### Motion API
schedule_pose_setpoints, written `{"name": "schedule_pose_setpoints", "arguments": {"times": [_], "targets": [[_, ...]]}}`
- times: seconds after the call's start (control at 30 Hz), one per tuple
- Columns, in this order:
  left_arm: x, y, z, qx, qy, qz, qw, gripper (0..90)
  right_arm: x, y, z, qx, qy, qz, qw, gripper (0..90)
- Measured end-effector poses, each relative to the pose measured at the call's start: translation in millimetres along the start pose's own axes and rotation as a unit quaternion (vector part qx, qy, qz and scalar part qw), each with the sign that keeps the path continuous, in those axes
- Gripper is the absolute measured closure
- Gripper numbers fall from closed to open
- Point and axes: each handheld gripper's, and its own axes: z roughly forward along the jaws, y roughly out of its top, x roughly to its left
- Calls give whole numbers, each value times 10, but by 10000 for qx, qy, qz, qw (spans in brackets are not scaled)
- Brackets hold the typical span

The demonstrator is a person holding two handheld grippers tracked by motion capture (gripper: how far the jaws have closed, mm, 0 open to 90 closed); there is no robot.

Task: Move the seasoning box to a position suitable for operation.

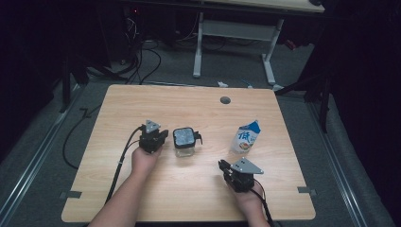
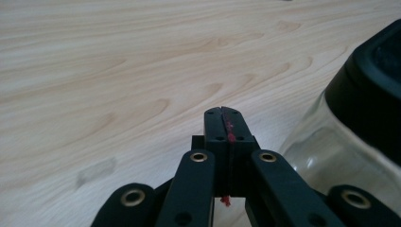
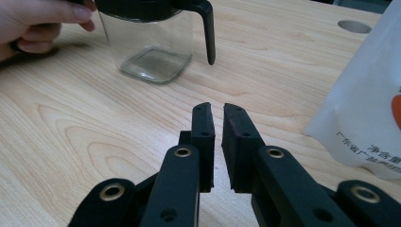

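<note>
Bright, evenly lit tabletop; dark surroundings; close foreground slightly soft.

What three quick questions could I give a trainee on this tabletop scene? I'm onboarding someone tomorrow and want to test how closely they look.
1. True or false: the left gripper has its jaws pressed together with nothing between them.
2. Which thing stands nearer the right gripper: (a) the glass jar with the black lid, or (b) the white and blue carton?
3. What stands between the jaws of the right gripper?

Key
1. True.
2. (b), the carton, close at that gripper's right in the right gripper view.
3. Nothing; a narrow gap shows bare table.
</note>
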Motion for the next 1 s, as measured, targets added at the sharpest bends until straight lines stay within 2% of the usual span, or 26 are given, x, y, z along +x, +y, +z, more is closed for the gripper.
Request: {"name": "schedule_pose_setpoints", "arguments": {"times": [0.03,0.07,0.1,0.2,0.33,0.4,0.47,0.57,0.73,1.0], "targets": [[-18,-7,55,-60,-78,-102,9999,900,-2,3,-4,-5,-10,9,10000,829],[-18,-7,55,-60,-78,-102,9999,900,-7,5,-10,-26,-7,36,10000,829],[-21,-14,72,-89,-166,-164,9997,900,-7,5,-10,-26,-7,36,10000,829],[-64,-22,72,-115,-211,-3,9997,900,-21,4,-27,-38,-9,64,10000,828],[-88,-4,51,-163,-362,-72,9992,900,-27,-7,-6,-15,-12,82,10000,824],[-94,-9,50,-136,-497,-51,9987,900,-14,-2,-6,-20,-20,64,10000,824],[-97,-15,52,-109,-527,-43,9985,900,-8,-2,-8,-28,-17,63,10000,825],[-102,-22,32,-21,-536,31,9986,900,-21,-13,1,-3,-19,90,10000,824],[-132,-4,-16,-66,-643,98,9979,900,-41,-19,-1,-3,-35,100,9999,824],[-351,-14,-149,-143,-791,368,9961,900,-23,-20,7,24,-55,65,10000,819]]}}
